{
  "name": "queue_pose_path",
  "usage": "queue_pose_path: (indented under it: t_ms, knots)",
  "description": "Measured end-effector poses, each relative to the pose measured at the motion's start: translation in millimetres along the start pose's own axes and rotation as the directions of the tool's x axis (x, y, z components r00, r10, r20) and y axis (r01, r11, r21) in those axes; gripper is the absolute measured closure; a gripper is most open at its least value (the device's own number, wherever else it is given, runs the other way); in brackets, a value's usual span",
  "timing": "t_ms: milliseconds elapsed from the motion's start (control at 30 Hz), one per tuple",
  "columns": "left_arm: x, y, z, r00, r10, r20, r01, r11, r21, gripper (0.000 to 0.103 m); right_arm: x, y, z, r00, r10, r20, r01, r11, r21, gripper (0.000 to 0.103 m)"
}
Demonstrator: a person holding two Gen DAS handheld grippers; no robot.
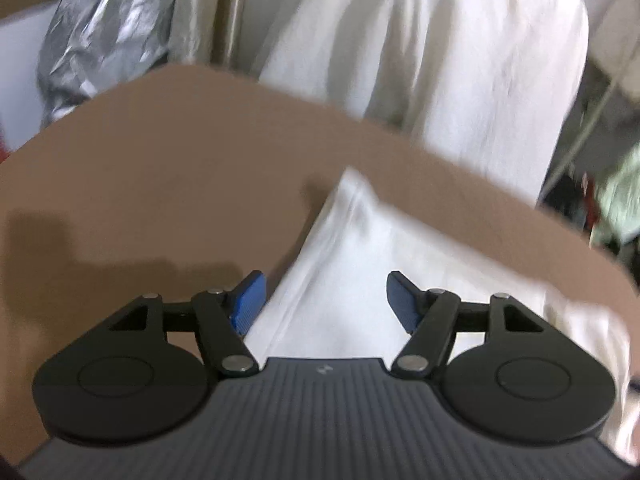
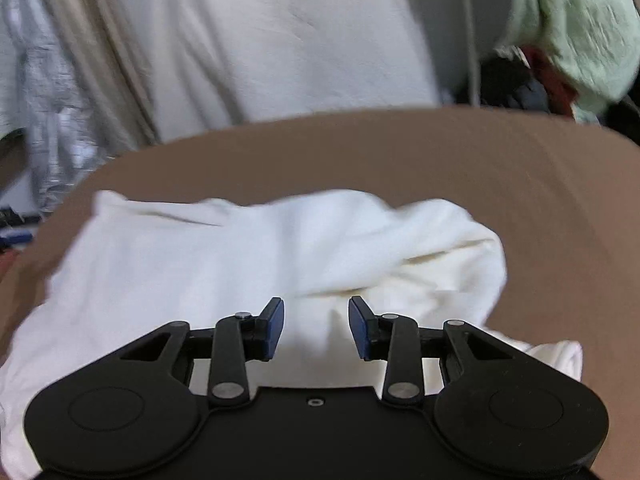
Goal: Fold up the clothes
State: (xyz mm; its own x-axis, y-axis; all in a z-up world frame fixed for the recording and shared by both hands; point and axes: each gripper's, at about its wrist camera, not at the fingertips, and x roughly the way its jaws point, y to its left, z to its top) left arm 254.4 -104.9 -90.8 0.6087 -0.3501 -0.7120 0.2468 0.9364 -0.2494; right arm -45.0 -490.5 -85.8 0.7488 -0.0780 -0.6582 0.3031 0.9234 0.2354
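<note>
A white garment (image 1: 360, 264) lies on the brown table (image 1: 160, 168), one hemmed corner pointing away from me in the left wrist view. My left gripper (image 1: 326, 300) hovers over that corner, open, its blue pads (image 1: 250, 300) wide apart and touching nothing. In the right wrist view the same white garment (image 2: 240, 248) spreads across the table (image 2: 520, 168) with a rumpled fold at its right side. My right gripper (image 2: 316, 328) is above the cloth near its front, jaws partly apart. The cloth shows through the gap, and the blue pads (image 2: 276, 330) do not pinch it.
Beyond the table's far edge hangs a large white sheet (image 1: 420, 48) (image 2: 260, 40). A crinkled silver bag (image 1: 104, 28) stands at the back left. A pale green cloth (image 2: 576, 24) lies over dark and red items (image 2: 536, 80) at the back right.
</note>
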Motion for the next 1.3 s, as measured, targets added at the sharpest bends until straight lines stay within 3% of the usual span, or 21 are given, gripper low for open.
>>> queue_pose_path:
  t_ms: [133, 267, 367, 467, 567, 633, 667, 700, 733, 800, 833, 900, 933, 1000, 1033, 1100, 1133, 1200, 1233, 1267, 1300]
  knots:
    - [-60, 33, -65, 0.992, 0.110, -0.063, -0.114, 0.991, -0.063, 0.031, -33, 43, -27, 0.995, 0.098, -0.003, -0.098, 0.994, -0.051, 0.059]
    - [-102, 80, -141, 0.990, 0.107, -0.090, -0.131, 0.937, -0.324, 0.033, -64, 82, -67, 0.980, 0.190, -0.049, -0.195, 0.971, -0.138, 0.054]
    - [-114, 93, -172, 0.977, 0.182, -0.111, -0.210, 0.913, -0.350, 0.031, -71, 102, -117, 0.973, 0.177, -0.148, -0.207, 0.954, -0.217, 0.053]
    - [-98, 99, -177, 0.959, 0.218, -0.183, -0.267, 0.909, -0.320, 0.015, -69, 105, -159, 0.965, 0.139, -0.222, -0.189, 0.956, -0.225, 0.053]
    - [-79, 99, -183, 0.948, 0.224, -0.226, -0.285, 0.913, -0.292, 0.008, -63, 99, -172, 0.966, 0.128, -0.226, -0.178, 0.959, -0.218, 0.054]
    - [-80, 84, -181, 0.956, 0.236, -0.177, -0.271, 0.937, -0.218, 0.043, -59, 93, -171, 0.965, 0.140, -0.220, -0.180, 0.969, -0.172, 0.055]
    - [-87, 76, -179, 0.963, 0.235, -0.131, -0.257, 0.948, -0.190, 0.091, -59, 93, -171, 0.965, 0.143, -0.219, -0.178, 0.972, -0.153, 0.055]
    - [-97, 68, -178, 0.970, 0.230, -0.073, -0.240, 0.955, -0.172, 0.095, -60, 93, -170, 0.966, 0.142, -0.215, -0.176, 0.974, -0.144, 0.055]
    - [-115, 58, -177, 0.962, 0.274, 0.017, -0.270, 0.955, -0.124, 0.095, -61, 94, -170, 0.968, 0.137, -0.209, -0.170, 0.975, -0.145, 0.055]
    - [-165, 38, -176, 0.901, 0.360, 0.241, -0.361, 0.932, -0.045, 0.093, -67, 94, -174, 0.974, 0.121, -0.189, -0.150, 0.978, -0.147, 0.056]
    - [-179, 39, -179, 0.898, 0.350, 0.266, -0.342, 0.937, -0.076, 0.093, -70, 94, -174, 0.977, 0.117, -0.179, -0.143, 0.980, -0.141, 0.056]
    - [-175, 48, -189, 0.914, 0.361, 0.184, -0.343, 0.931, -0.124, 0.092, -75, 91, -176, 0.980, 0.111, -0.167, -0.132, 0.984, -0.119, 0.056]
    - [-151, 52, -197, 0.917, 0.392, 0.074, -0.387, 0.919, -0.077, 0.092, -76, 90, -178, 0.980, 0.109, -0.168, -0.129, 0.985, -0.115, 0.056]
    - [-101, 68, -213, 0.899, 0.406, -0.162, -0.411, 0.911, 0.002, 0.087, -77, 87, -178, 0.979, 0.109, -0.173, -0.129, 0.986, -0.108, 0.055]
    - [-102, 73, -212, 0.896, 0.411, -0.166, -0.421, 0.907, -0.024, 0.084, -78, 85, -178, 0.978, 0.110, -0.176, -0.129, 0.986, -0.102, 0.055]
    - [-128, 77, -199, 0.881, 0.469, -0.064, -0.473, 0.872, -0.124, 0.077, -80, 85, -177, 0.978, 0.100, -0.184, -0.116, 0.990, -0.081, 0.055]
    - [-143, 79, -193, 0.848, 0.530, 0.008, -0.522, 0.837, -0.164, 0.077, -80, 87, -175, 0.978, 0.092, -0.186, -0.108, 0.991, -0.079, 0.055]
    - [-161, 84, -189, 0.759, 0.642, 0.109, -0.615, 0.761, -0.205, 0.065, -84, 92, -176, 0.979, 0.074, -0.188, -0.096, 0.989, -0.110, 0.055]
    - [-163, 90, -189, 0.752, 0.652, 0.103, -0.620, 0.751, -0.225, 0.064, -87, 95, -176, 0.979, 0.066, -0.192, -0.092, 0.987, -0.133, 0.055]
    - [-163, 98, -190, 0.786, 0.615, 0.069, -0.582, 0.772, -0.256, 0.064, -92, 97, -178, 0.978, 0.058, -0.198, -0.090, 0.984, -0.156, 0.054]
    - [-162, 105, -191, 0.843, 0.538, 0.033, -0.504, 0.809, -0.304, 0.064, -98, 98, -180, 0.977, 0.052, -0.204, -0.089, 0.980, -0.178, 0.054]
